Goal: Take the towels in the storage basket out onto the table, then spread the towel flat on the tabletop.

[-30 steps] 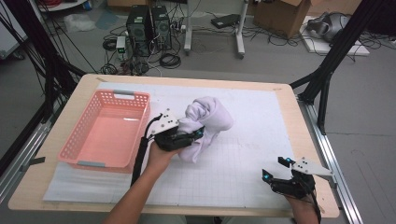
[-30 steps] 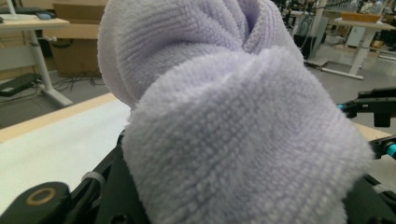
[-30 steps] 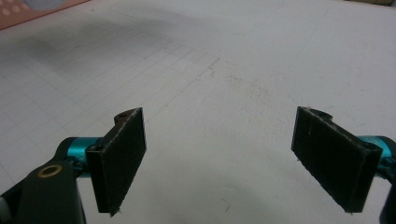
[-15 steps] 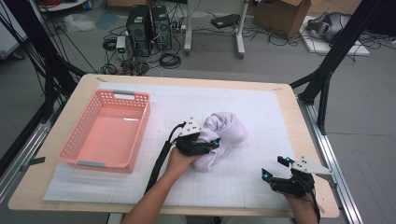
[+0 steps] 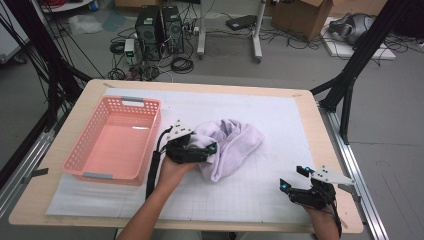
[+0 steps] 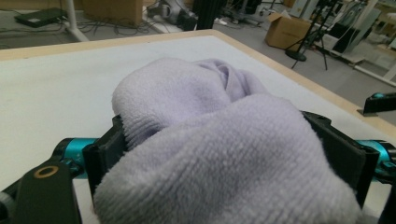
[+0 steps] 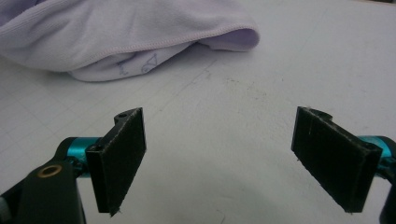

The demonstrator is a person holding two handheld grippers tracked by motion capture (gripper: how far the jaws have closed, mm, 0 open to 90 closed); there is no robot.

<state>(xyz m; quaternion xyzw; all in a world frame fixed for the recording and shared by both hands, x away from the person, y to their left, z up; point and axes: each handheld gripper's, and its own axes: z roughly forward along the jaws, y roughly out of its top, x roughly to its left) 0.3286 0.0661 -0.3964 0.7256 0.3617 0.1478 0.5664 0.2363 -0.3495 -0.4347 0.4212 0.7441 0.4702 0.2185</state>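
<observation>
A lilac towel (image 5: 231, 146) lies crumpled on the white gridded mat (image 5: 260, 107) near the table's middle. My left gripper (image 5: 212, 148) sits at its left end. In the left gripper view the towel (image 6: 224, 154) bulges between the black pads (image 6: 108, 148), which stand wide apart. The jaws of my left gripper (image 6: 219, 130) have just been opening and the cloth rests loose between them. My right gripper (image 5: 292, 177) stays near the front right corner, open and holding nothing. In the right gripper view the towel (image 7: 116, 37) lies well beyond my right gripper (image 7: 219, 116).
A pink plastic basket (image 5: 87, 175) stands with nothing in it on the left of the table, just left of my left hand. The table's wooden edge (image 5: 320, 135) runs close to the right gripper. Computers, cables and boxes sit on the floor behind.
The left gripper carried the bunched towel rightward and down, then its jaws spread and it drew back slightly left. The towel now lies flatter on the mat. The right gripper has not moved.
</observation>
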